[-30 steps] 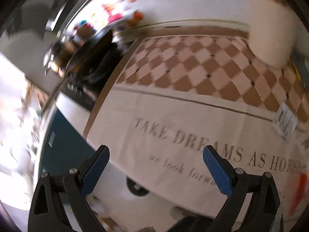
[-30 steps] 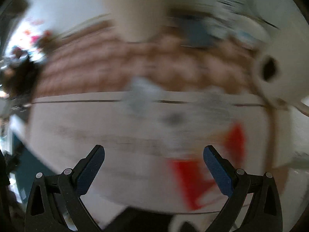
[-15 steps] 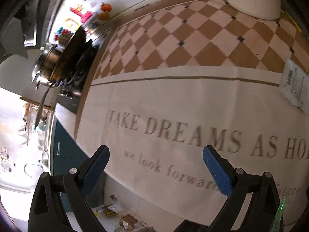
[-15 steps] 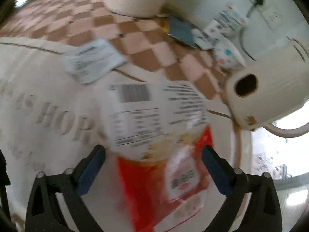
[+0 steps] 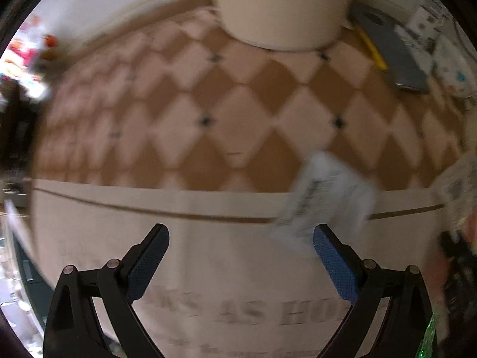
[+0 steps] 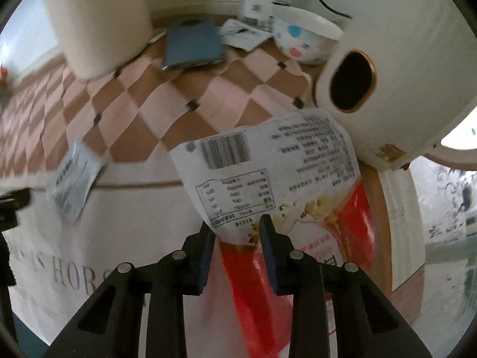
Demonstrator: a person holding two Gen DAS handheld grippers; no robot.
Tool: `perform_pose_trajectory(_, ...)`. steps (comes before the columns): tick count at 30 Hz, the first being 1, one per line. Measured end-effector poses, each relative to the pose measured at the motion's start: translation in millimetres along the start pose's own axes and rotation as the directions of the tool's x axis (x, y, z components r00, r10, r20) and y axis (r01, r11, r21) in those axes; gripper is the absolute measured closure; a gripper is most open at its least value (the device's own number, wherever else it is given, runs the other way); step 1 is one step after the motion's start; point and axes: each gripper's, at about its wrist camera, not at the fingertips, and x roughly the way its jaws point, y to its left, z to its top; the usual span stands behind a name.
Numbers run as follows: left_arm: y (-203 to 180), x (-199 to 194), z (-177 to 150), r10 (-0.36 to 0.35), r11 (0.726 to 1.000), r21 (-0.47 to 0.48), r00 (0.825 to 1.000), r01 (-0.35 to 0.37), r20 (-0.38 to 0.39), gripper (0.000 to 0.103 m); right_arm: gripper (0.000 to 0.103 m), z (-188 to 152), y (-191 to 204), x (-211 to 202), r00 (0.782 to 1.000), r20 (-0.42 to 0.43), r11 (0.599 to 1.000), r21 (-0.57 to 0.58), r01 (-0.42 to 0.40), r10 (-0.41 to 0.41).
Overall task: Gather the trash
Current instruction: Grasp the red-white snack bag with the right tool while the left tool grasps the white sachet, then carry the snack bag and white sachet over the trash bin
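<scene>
Pinching the red pouch is going fine so far: your right gripper has just been closing and its pads are now clamping a fold of the pouch near its printed white back, with the pouch lying on the cloth just beside the white kettle. You're gripping only an edge, so I'd be lifting slowly and straight, letting the floppy rest hang free and keeping it off the kettle. Your left gripper is hanging over the cloth with its jaws wide apart and nothing between them, and the small white packet is lying flat just ahead of its right pad, so you're probably lining that one up; go flat and low, since thin packets slide. Counting trash I'm seeing: one pouch, one packet. Other stuff: one spotted bowl, one blue notebook, one kettle.
</scene>
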Motion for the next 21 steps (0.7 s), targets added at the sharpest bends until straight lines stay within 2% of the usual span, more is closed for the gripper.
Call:
perform_pose_trajectory(1,-6,5,3,-0.044,0.999,0.001,0.999,0.044,-0.022,0.005,0.074,1,-4,0,1.000,-0.005,1.000,0.015,-0.017,0.017)
perform_pose_trajectory(2,-12,9,4,-0.075,0.997,-0.001,0.996,0.075,-0.042,0.010,0.075,3,-6,0,0.999,-0.011,0.999,0.029,-0.032,0.032)
perform_pose_trajectory(3,-17,15,5,-0.108,0.994,-0.007,0.992,0.108,-0.068,0.025,0.075,3,-7,-2,0.999,-0.013,0.999,0.034,-0.037,0.038)
perform_pose_trajectory(5,-26,15,4,-0.094,0.996,-0.002,0.994,0.094,-0.061,0.032,0.076,2,-10,-3,0.999,-0.015,0.998,0.044,-0.046,0.047)
perform_pose_trajectory(7,-35,10,4,-0.083,0.996,0.017,0.996,0.084,-0.037,0.046,0.077,1,-12,-4,0.998,-0.020,0.997,0.055,-0.053,0.054)
perform_pose_trajectory(9,-42,3,4,-0.051,0.998,0.046,0.998,0.052,-0.027,0.103,0.078,1,-14,-3,0.998,-0.028,0.996,0.068,-0.061,0.063)
perform_pose_trajectory(11,-45,2,4,-0.055,0.997,0.051,0.998,0.056,-0.032,0.103,0.078,7,-20,0,0.997,-0.033,0.995,0.073,-0.067,0.070)
perform_pose_trajectory(13,-43,-3,2,-0.020,0.998,0.051,1.000,0.021,-0.010,0.103,0.080,13,-23,3,0.996,-0.038,0.994,0.073,-0.075,0.078)
perform_pose_trajectory(16,-32,-15,-2,-0.019,1.000,0.015,1.000,0.019,0.014,0.103,0.084,19,-22,-3,0.994,-0.032,0.993,0.067,-0.100,0.102)
perform_pose_trajectory(21,-13,-50,-13,0.015,0.999,-0.053,0.996,-0.010,0.089,0.103,0.089,29,-18,-32,0.981,0.000,0.979,0.067,-0.193,0.194)
